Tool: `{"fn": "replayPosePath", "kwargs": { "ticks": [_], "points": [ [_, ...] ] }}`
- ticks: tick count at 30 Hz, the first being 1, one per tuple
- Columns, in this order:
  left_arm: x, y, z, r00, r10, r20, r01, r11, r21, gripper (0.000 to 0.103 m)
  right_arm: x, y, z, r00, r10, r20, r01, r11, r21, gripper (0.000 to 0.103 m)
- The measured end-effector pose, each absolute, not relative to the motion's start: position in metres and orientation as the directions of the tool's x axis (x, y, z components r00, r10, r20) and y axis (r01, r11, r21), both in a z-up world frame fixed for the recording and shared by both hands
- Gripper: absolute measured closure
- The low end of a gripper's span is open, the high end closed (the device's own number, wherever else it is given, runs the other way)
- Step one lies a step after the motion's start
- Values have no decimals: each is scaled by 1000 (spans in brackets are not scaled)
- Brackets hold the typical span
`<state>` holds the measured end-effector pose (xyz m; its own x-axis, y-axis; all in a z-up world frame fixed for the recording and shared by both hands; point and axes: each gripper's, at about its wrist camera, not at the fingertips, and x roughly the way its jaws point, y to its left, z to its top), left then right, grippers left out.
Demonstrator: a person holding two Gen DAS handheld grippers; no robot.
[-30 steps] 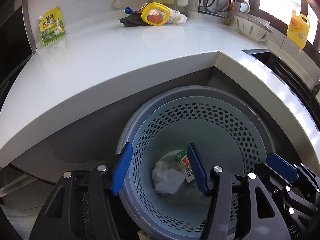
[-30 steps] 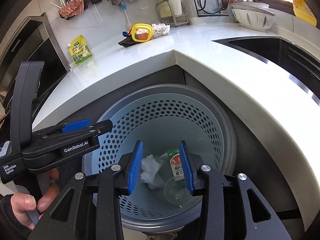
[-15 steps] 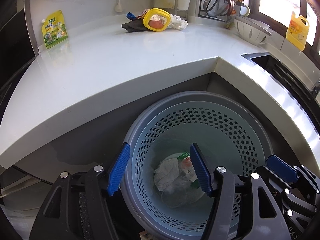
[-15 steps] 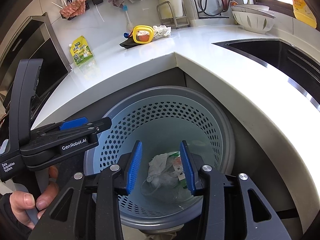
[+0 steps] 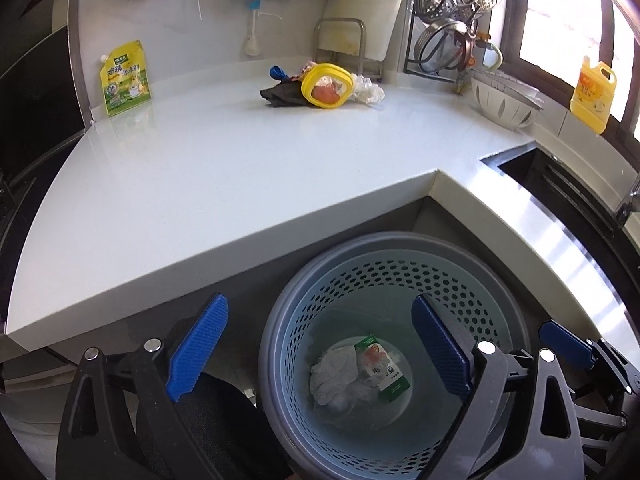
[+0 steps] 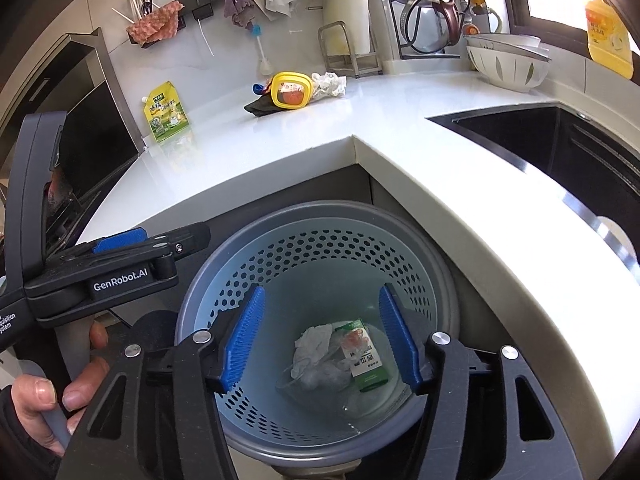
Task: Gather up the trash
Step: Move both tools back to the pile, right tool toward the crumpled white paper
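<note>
You are holding both grippers above the blue perforated trash bin point(image 5: 400, 280), which sits on the floor in the inner corner of the white countertop point(image 5: 240, 184). Your left gripper point(image 5: 320, 354) is spread wider than a second ago, its blue pads well apart and holding nothing. Your right gripper point(image 6: 322, 342) has also widened since the earlier frames and is carrying nothing. At the bottom of the bin, a crumpled white tissue point(image 6: 312, 344) and a green-and-white carton point(image 6: 366, 360) are lying touching each other, shifted only slightly from a second ago. More trash is waiting far back on the counter: a yellow-rimmed container point(image 5: 327, 86) resting against a black cloth point(image 5: 280, 94), with a crumpled white wad point(image 5: 368, 92) just beside it.
</note>
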<state>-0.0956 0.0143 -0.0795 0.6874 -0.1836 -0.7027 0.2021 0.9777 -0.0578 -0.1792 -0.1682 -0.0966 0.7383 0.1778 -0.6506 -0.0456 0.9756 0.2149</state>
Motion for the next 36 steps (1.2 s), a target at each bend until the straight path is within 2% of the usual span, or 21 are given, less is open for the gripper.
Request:
{"fn": "replayPosePath", "kwargs": {
  "ticks": [6, 16, 23, 36],
  "points": [
    [-73, 28, -46, 751, -187, -634, 168, 982, -91, 7, -154, -179, -63, 788, 146, -598, -52, 984, 171, 37],
    [1, 29, -9, 817, -122, -564, 102, 993, -66, 7, -62, -209, -24, 797, 166, -581, -63, 979, 192, 36],
    [55, 19, -4, 815, -103, -570, 69, 994, -81, 6, 13, -223, -14, 778, 194, -598, -72, 972, 222, 36],
    [129, 7, -37, 756, -43, -653, 10, 998, -54, 6, 143, -221, -37, 719, 227, -656, -96, 968, 231, 36]
  ]
}}
